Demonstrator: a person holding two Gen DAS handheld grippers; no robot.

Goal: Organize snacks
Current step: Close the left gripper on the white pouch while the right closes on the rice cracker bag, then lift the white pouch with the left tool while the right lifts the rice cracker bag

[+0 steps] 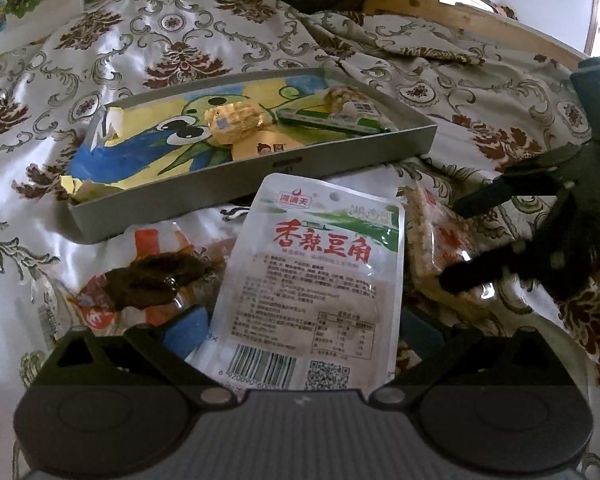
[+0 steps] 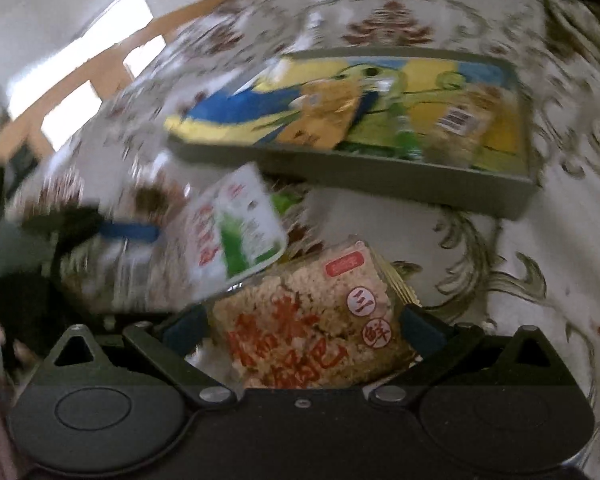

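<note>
My left gripper [image 1: 304, 330] is shut on a white snack packet [image 1: 316, 272] with red characters and a green band, held upright in front of the camera. The right wrist view shows that same packet [image 2: 236, 224] at the left, with a blue finger pad [image 2: 132, 233] against it. My right gripper [image 2: 304, 326] is shut on a clear rice cracker packet [image 2: 312, 332] with red print. This cracker packet [image 1: 432, 248] sits between black fingers [image 1: 476, 272] at the right of the left wrist view. Behind both stands a grey tray [image 1: 260, 184] on the bed.
The tray [image 2: 380, 176] holds a large yellow, blue and green cartoon bag [image 1: 148, 140], a small golden snack [image 1: 232, 124], a green stick packet [image 1: 332, 122] and a pale cracker pack [image 1: 352, 100]. A clear packet of dark brown food [image 1: 152, 284] lies on the patterned bedspread. A wooden bed frame [image 1: 440, 4] runs behind.
</note>
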